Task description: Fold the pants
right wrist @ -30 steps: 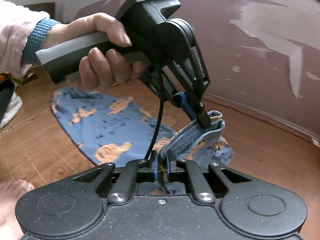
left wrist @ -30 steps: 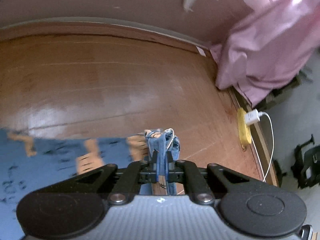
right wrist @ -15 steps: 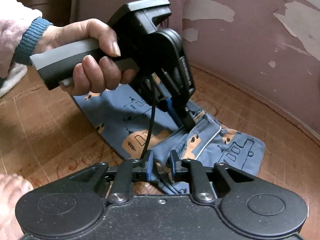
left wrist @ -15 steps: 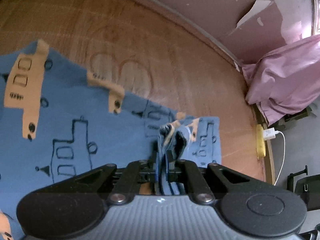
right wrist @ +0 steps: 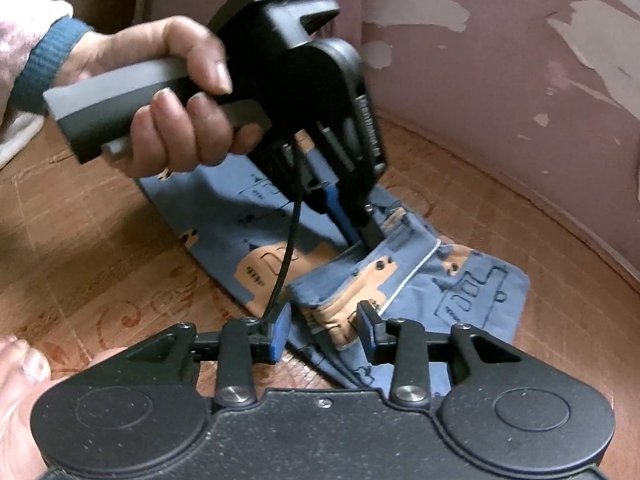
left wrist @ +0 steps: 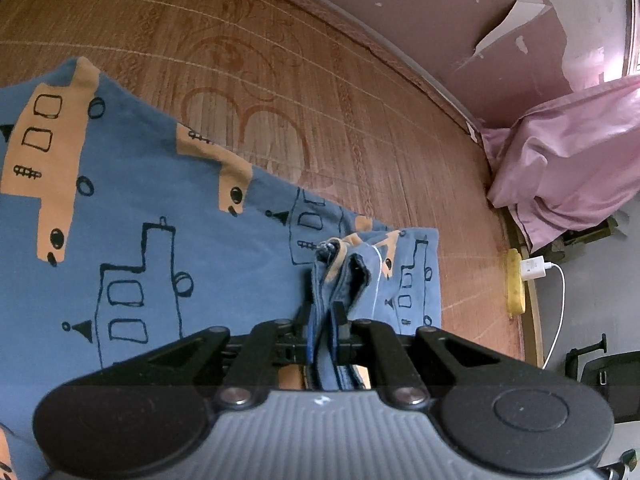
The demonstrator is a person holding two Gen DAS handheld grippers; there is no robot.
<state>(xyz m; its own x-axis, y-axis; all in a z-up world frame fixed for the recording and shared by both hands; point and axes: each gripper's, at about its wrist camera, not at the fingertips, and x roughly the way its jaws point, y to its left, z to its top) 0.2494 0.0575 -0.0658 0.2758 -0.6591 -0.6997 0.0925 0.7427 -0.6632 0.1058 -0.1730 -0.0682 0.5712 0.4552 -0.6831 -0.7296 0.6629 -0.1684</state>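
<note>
Holding: your left gripper (left wrist: pixel 324 320) is pinching a bunched edge of the pants (left wrist: pixel 140 248), its jaws drawn narrow with the fabric squeezed between them.
Releasing side: your right gripper (right wrist: pixel 325 332) is sitting with its jaws spread wide, an orange-patterned hem lying loose in the gap and neither pad pressing on it.
Pants: they are lying on the wooden floor (left wrist: pixel 280 60), blue with orange patches and outlined vehicle drawings (one layer is doubled over another near the wall end).
Pants in right view: the folded cloth (right wrist: pixel 472 280) is stretching from under the left gripper (right wrist: pixel 360 232) toward the right gripper, flat on the floor apart from the raised pinched ridge.
Your hand (right wrist: pixel 172 100): it is wrapping around the left gripper's grey handle, a blue cuff and pink sleeve showing at the wrist.
Surroundings: a pink cloth (left wrist: pixel 568 160) is heaping against the peeling wall (left wrist: pixel 460 20); a white charger (left wrist: pixel 534 270) is plugging into what seems to be a yellow power strip (left wrist: pixel 514 292), though the edge distortion is leaving that unsure.
</note>
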